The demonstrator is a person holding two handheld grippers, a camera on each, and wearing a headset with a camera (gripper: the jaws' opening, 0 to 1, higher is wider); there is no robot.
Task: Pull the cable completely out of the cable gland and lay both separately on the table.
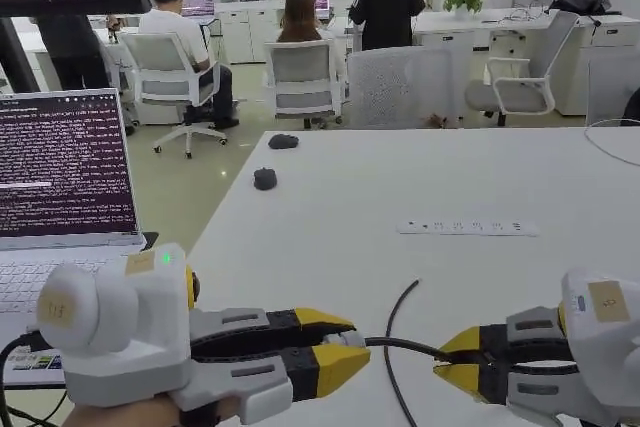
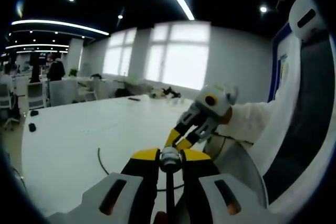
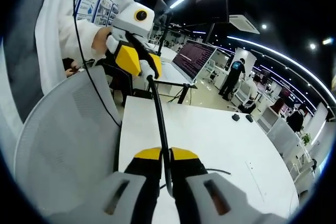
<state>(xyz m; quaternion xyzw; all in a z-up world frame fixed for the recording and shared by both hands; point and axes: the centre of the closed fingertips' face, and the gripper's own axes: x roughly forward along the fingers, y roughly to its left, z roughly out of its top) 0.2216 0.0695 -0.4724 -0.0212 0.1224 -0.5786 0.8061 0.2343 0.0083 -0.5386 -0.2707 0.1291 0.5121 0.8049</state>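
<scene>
At the lower left of the head view, the grey, yellow-tipped left tongs are clamped on a small pale grey cable gland, which sits between their 2 tips just above the white counter. A thin black cable comes out of the gland and runs across the lower middle of the frame to the matching right tongs at the lower right, whose tips are pinched tight on it. Past that grip, the rest of the cable lies on the counter in a loose curve towards the bottom edge. In the right gripper view the cable climbs from between the tips at the bottom centre to the left tongs at the upper left. Further up the counter lie a flat white power strip and 2 dark computer mice; an open laptop stands at the left edge.
</scene>
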